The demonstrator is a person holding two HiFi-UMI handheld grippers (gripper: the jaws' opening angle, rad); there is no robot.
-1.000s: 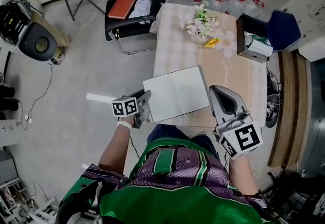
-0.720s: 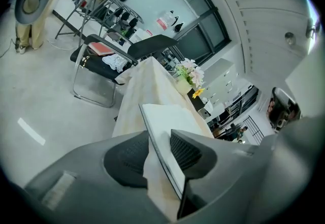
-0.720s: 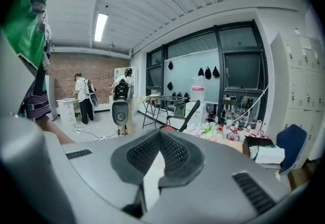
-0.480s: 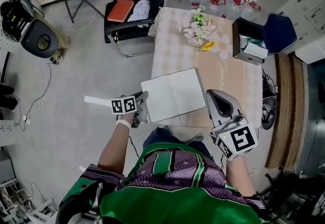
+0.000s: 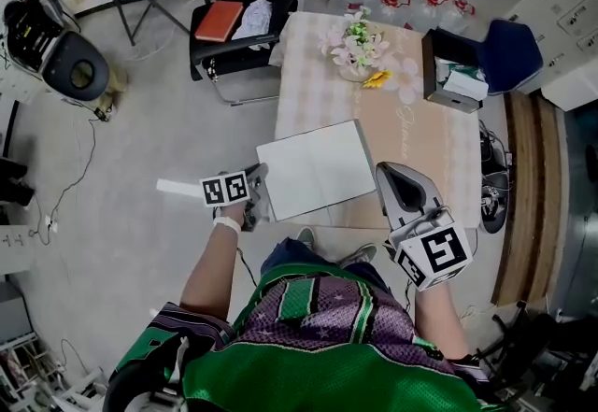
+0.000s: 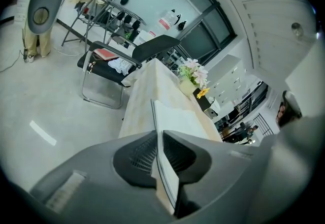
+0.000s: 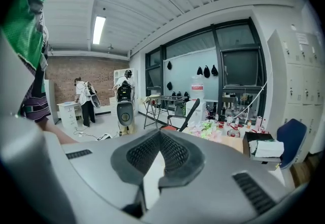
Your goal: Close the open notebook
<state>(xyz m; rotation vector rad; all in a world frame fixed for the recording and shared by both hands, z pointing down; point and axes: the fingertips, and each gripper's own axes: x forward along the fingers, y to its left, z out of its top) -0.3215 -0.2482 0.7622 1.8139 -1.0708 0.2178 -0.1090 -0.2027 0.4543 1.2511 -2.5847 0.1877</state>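
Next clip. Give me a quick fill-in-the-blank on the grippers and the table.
1. The left gripper pinches the edge of the ____.
2. The right gripper holds ____ between its shut jaws.
3. At the far end of the table stands a vase of ____.
Missing: notebook; nothing; flowers.
Note: the left gripper's jaws have just been closing onto that edge.

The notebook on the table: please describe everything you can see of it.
The notebook lies open, showing blank white pages with a faint centre fold, at the near left corner of the cloth-covered table. The left gripper, whose jaws have just been closing, pinches its left edge.
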